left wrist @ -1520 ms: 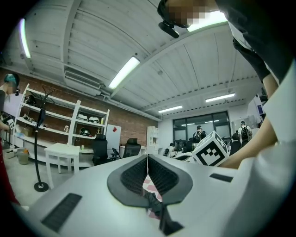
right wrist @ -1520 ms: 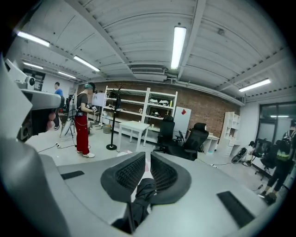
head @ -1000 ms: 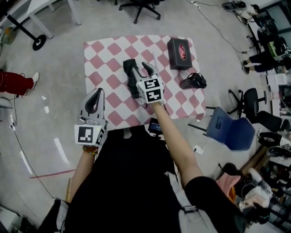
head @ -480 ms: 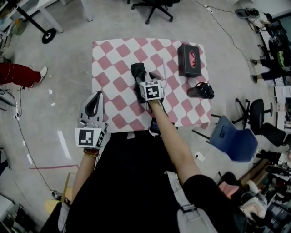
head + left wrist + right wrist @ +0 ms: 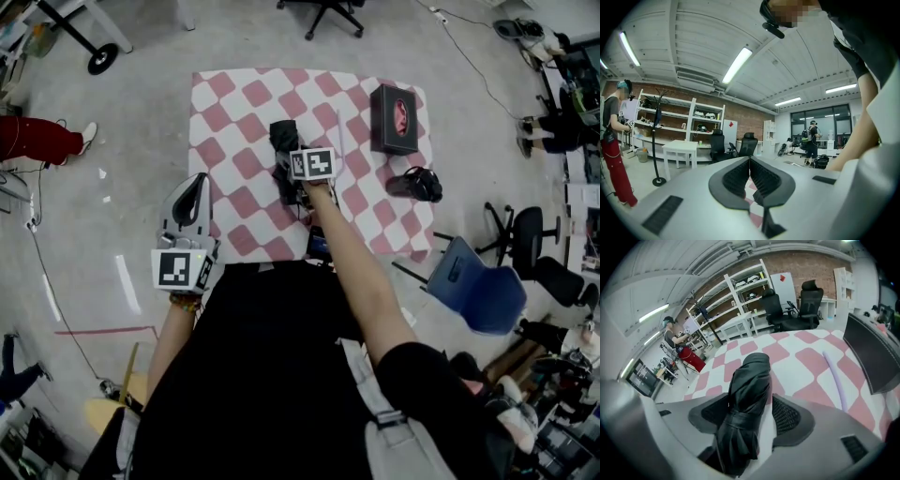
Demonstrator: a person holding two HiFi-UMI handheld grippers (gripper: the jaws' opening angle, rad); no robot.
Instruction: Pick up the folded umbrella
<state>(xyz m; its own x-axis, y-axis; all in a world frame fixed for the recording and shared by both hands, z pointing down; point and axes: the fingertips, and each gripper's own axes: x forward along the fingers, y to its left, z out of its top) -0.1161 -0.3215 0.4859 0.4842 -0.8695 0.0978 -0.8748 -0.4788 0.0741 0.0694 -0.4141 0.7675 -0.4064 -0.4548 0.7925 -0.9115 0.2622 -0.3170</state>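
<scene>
Tongs on the right (image 5: 750, 403), just opening wide, straddle the folded umbrella (image 5: 752, 373) (left tongs (image 5: 750, 161) closed, empty).

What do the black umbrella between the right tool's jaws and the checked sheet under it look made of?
Folded umbrella: black synthetic fabric, likely nylon or polyester, faintly glossy; it shows soft creases and a wrap strap. Checked sheet: pink-and-white, matte, probably cloth or thin vinyl; weave too small to tell.
</scene>
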